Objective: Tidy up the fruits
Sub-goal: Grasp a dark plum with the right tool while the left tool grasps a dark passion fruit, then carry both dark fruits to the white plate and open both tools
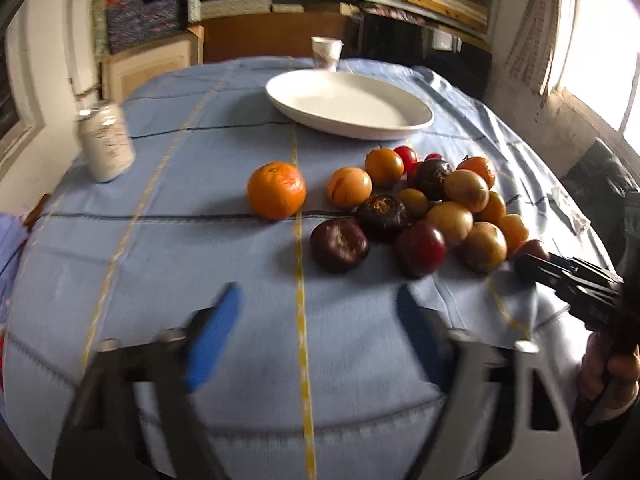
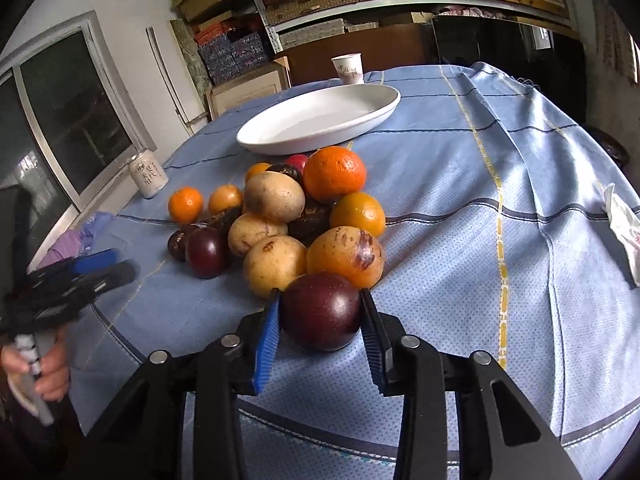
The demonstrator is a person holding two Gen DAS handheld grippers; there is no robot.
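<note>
A pile of fruit [image 2: 304,220] lies on the blue tablecloth: oranges, tan round fruits and dark purple ones. It also shows in the left wrist view [image 1: 432,208]. My right gripper [image 2: 320,312] has its blue pads on both sides of a dark purple fruit [image 2: 322,310] at the near edge of the pile, resting on the cloth. In the left wrist view this gripper [image 1: 524,264] enters from the right. My left gripper [image 1: 316,316] is open and empty above bare cloth, short of the pile. A lone orange [image 1: 277,190] lies left of the pile.
A white oval plate [image 1: 348,104] [image 2: 320,118] lies beyond the fruit, with a paper cup [image 2: 347,68] behind it. A white can [image 1: 106,142] stands at the table's left edge. A crumpled wrapper [image 2: 624,228] lies at the right.
</note>
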